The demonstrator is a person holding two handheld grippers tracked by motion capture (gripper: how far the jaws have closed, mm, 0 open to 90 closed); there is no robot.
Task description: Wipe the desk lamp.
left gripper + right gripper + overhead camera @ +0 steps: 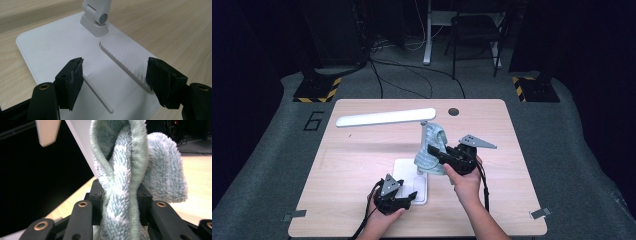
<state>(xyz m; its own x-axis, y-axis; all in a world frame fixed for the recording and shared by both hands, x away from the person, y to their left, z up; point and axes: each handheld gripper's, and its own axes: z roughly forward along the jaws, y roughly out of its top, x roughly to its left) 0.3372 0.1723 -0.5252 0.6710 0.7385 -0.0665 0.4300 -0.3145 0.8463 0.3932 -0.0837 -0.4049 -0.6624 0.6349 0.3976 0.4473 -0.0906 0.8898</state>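
Observation:
A white desk lamp stands mid-table, with its flat base [408, 172] toward the front and its long head [384, 118] stretched out to the left. A light blue fluffy cloth [431, 149] is wrapped against the lamp's upright arm. My right gripper [446, 158] is shut on that cloth [125, 177], which bunches between the jaws next to the lamp arm [81, 147]. My left gripper [406, 197] hovers at the base's front edge. Its jaws stand wide open over the white base [50, 45], with nothing pinched between them [113, 75].
The base carries a ribbed oval recess [125, 53] and the arm's hinge [96, 18]. A round cable hole [453, 111] lies at the table's far edge. Bare wood spreads left and right of the lamp. Beyond the table stand a chair [474, 30] and floor stands.

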